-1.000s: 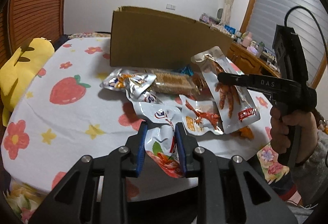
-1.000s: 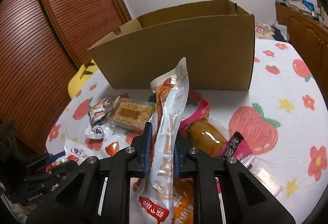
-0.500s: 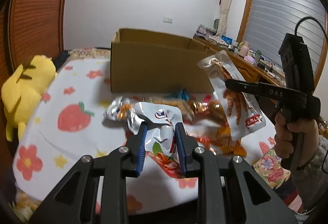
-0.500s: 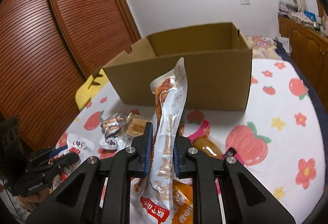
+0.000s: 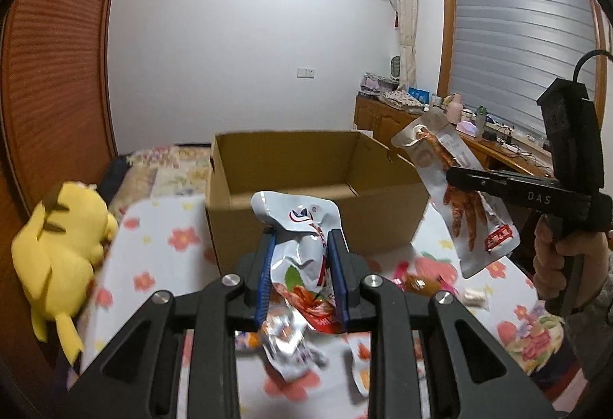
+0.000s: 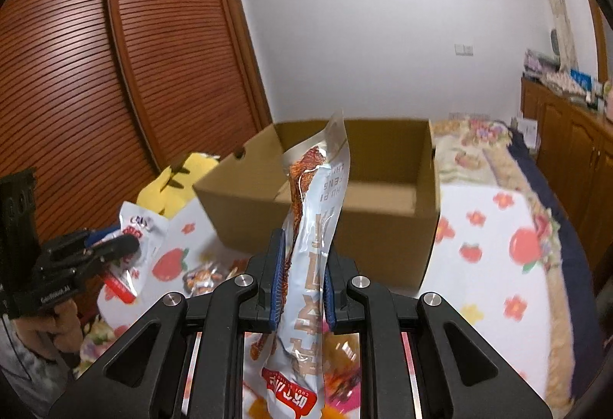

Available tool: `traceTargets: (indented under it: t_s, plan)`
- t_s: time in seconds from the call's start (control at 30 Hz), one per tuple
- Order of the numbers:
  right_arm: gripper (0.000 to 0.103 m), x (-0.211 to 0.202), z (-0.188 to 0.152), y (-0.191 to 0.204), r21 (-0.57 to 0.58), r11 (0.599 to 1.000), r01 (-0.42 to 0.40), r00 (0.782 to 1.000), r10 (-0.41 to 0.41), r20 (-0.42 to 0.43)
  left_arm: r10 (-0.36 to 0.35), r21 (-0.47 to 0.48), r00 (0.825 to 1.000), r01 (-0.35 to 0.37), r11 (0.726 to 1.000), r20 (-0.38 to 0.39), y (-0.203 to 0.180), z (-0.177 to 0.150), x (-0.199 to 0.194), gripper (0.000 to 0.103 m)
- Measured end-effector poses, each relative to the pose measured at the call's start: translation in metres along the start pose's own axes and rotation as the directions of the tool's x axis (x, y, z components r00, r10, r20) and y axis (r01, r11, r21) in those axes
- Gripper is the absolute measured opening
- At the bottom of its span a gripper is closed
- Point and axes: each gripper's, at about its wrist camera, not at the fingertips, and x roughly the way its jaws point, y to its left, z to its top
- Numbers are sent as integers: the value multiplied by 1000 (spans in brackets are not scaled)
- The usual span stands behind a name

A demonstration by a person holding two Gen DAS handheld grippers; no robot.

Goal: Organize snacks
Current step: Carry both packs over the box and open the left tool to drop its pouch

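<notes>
Both tools are carrying snacks toward the open cardboard box point(image 5: 318, 189) — left tool point(image 5: 300, 265) pinching a crumpled white packet point(image 5: 299, 246), right tool point(image 6: 302, 279) pinching a long chicken-feet pouch point(image 6: 314, 227) — next, reaching over the rim and releasing.

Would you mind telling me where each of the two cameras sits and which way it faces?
Left wrist: on the left tongs, looking along them at the cardboard box; they grip a crumpled white packet; the right tongs and hand show at right.
Right wrist: on the right tongs, facing the box; they grip a long pouch; the left tongs show at left.
Shared: box, both packets, yellow plush, flowered cloth.
</notes>
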Motion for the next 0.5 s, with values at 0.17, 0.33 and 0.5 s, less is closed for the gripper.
traceTargets:
  t_s: [0.17, 0.33, 0.5]
  plan:
    - [15, 12, 26, -9, -21, 1000, 20, 999, -19, 33, 11, 9, 1000, -11, 1000, 10, 11, 23, 19, 24]
    - [15, 32, 44, -21, 4, 1000, 22, 999, -22, 24, 14, -4, 1000, -14, 1000, 17, 21, 46, 35, 24]
    - [15, 47, 63, -32, 29, 999, 37, 999, -37, 14, 21, -15, 1000, -21, 1000, 3, 24, 62, 54, 24]
